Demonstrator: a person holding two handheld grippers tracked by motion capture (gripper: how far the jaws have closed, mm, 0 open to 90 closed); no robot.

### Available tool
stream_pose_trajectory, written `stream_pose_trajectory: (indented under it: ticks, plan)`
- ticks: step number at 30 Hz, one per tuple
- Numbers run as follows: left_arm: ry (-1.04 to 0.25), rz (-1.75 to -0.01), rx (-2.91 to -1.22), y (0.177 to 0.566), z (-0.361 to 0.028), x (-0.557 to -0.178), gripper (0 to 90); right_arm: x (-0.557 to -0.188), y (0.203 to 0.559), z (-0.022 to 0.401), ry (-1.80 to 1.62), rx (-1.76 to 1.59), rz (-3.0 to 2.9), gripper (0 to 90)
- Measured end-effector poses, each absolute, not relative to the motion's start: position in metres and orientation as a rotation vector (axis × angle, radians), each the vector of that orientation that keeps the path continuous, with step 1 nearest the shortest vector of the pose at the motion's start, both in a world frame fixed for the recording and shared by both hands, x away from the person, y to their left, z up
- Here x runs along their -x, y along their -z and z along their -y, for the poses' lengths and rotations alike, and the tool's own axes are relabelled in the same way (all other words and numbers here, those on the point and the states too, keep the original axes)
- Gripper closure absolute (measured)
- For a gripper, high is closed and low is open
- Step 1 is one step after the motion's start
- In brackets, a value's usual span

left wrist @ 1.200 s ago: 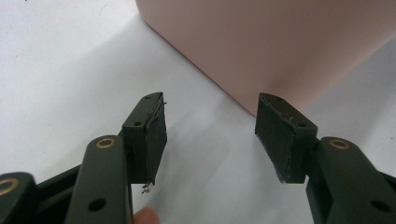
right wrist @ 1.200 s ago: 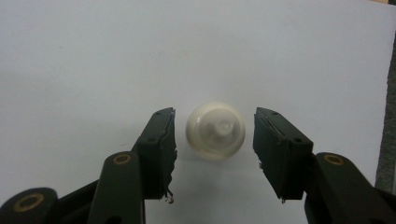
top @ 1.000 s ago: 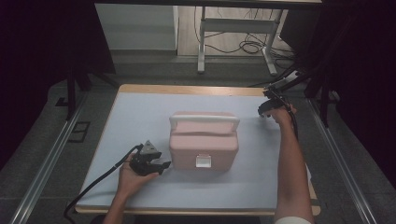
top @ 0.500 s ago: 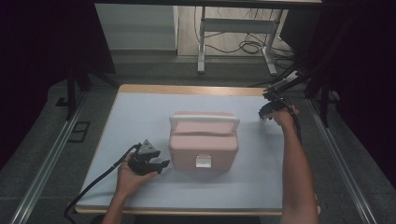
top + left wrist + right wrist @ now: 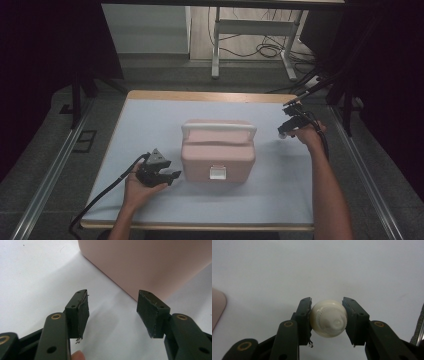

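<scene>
From above, a pink box [image 5: 218, 152] stands in the middle of the table [image 5: 150, 120], the left gripper [image 5: 169, 176] just beside its left side with jaws apart and empty, while the right gripper [image 5: 327, 318], to the box's right, clamps a white ball [image 5: 328, 318].

The high view looks down on the table [image 5: 150, 120]; both gripper views sit close above it, sharing its surface.
</scene>
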State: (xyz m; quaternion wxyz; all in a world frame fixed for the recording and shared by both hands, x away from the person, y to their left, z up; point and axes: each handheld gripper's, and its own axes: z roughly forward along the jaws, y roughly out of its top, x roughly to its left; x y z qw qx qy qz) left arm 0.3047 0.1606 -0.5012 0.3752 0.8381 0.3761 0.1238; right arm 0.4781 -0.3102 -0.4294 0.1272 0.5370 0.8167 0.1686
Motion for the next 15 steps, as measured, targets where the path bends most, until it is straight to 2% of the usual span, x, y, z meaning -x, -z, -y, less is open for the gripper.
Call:
stream_pose_trajectory:
  ticks: [15]
  plan:
    - [-0.330, -0.969, -2.156, 0.501, -0.161, -0.302, 42.7, -0.428, 0.433, 0.297, -0.513, -1.423, -2.502, 60.0]
